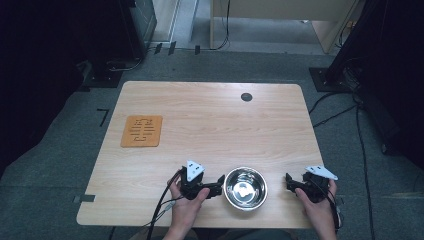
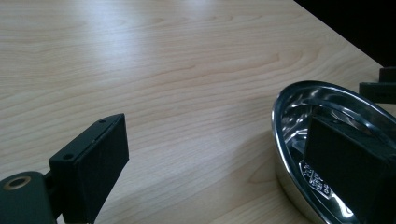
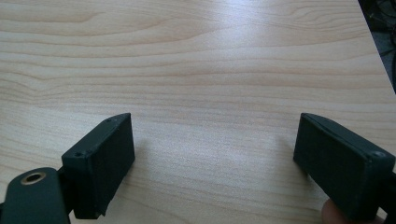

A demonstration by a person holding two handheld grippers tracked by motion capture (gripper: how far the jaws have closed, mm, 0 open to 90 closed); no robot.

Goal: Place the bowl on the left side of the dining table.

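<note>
Shiny steel bowl point(image 1: 245, 188) between two wide-open tools, left tool point(image 1: 218, 186) straddling its rim, right tool point(image 1: 291, 183) apart.

On the wooden table point(image 1: 210, 125): 1 steel bowl point(image 1: 245, 188) near the front edge, 1 orange mat point(image 1: 142, 131) at the far left, and 1 dark round grommet point(image 1: 246, 97) far back. 2 handheld grippers: the left gripper point(image 1: 218, 183) and the right gripper point(image 1: 290, 182).

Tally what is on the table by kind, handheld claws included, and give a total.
Steel bowl: 1
Orange mat: 1
Claws: 2, left claw and right claw
Total: 4
</note>
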